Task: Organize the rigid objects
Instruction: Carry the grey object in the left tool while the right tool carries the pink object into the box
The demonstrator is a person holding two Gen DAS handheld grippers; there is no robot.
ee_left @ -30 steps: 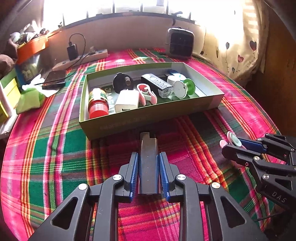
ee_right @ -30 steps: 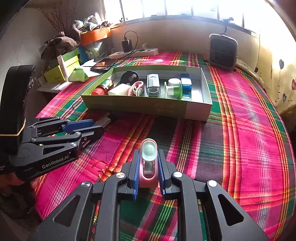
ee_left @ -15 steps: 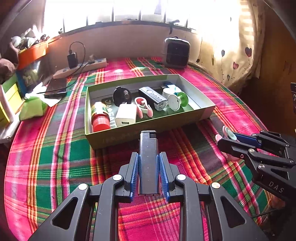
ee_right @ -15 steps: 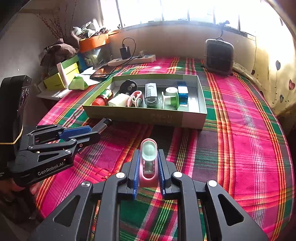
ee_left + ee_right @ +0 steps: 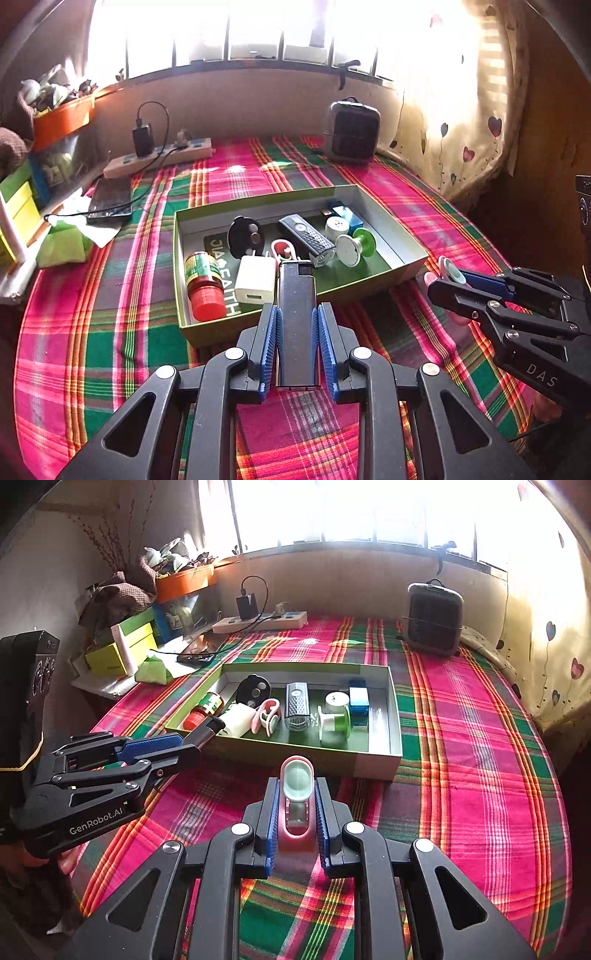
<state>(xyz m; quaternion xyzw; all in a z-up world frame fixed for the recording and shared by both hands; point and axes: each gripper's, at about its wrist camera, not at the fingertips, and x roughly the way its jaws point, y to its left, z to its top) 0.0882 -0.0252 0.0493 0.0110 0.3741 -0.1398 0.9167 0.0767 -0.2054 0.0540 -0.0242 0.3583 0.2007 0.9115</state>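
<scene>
Two tongs hover just short of the green box [image 5: 207,338]: left tongs [image 5: 297,325] clench a black lighter [image 5: 296,314]; right tongs [image 5: 295,805] clench a pink clip [image 5: 296,794].

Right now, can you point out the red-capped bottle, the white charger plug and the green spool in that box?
red-capped bottle [image 5: 206,300], left wrist view, on its red cap.
white charger plug [image 5: 256,279], left wrist view, on its white body.
green spool [image 5: 341,720], right wrist view, on its green flange.
</scene>
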